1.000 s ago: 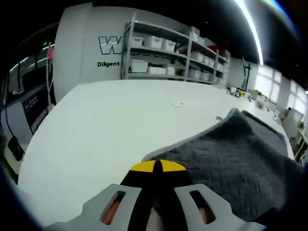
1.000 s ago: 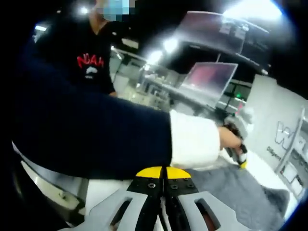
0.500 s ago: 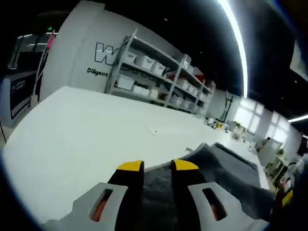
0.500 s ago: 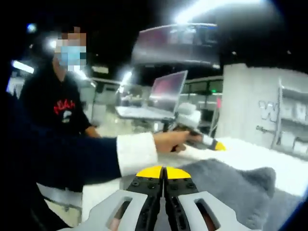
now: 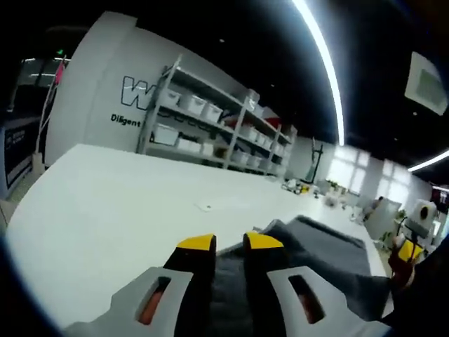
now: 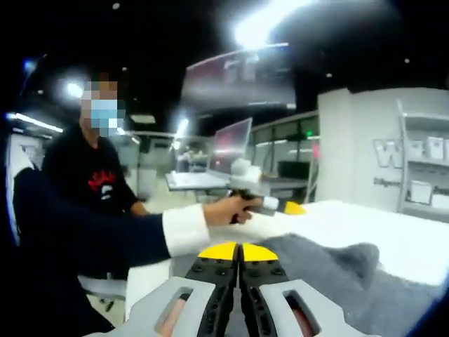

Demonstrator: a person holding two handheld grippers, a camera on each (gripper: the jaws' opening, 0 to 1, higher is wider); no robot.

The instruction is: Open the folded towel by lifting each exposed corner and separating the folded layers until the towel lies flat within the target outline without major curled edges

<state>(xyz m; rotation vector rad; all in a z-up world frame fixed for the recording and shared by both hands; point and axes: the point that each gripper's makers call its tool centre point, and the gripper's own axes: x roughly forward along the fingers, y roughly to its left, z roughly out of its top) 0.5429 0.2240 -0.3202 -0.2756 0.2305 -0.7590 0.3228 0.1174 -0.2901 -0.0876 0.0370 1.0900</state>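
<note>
The dark grey towel lies spread on the white table. My left gripper is open, its yellow-tipped jaws standing apart just above the towel's near edge with nothing between them. In the right gripper view a hand holds that left gripper over the table beyond the towel, which has a raised hump at its far side. My right gripper is shut, the towel's edge meeting its yellow tips. The right gripper also shows, blurred, at the towel's far end.
Metal shelves with white bins line the wall behind the table. Small items sit at its far end. A person in a black top sits by the table's edge, with a laptop on a desk behind.
The left gripper was shut on the towel's corner one second ago; it has since opened and let the corner go. The right gripper stays shut. Both cameras shifted.
</note>
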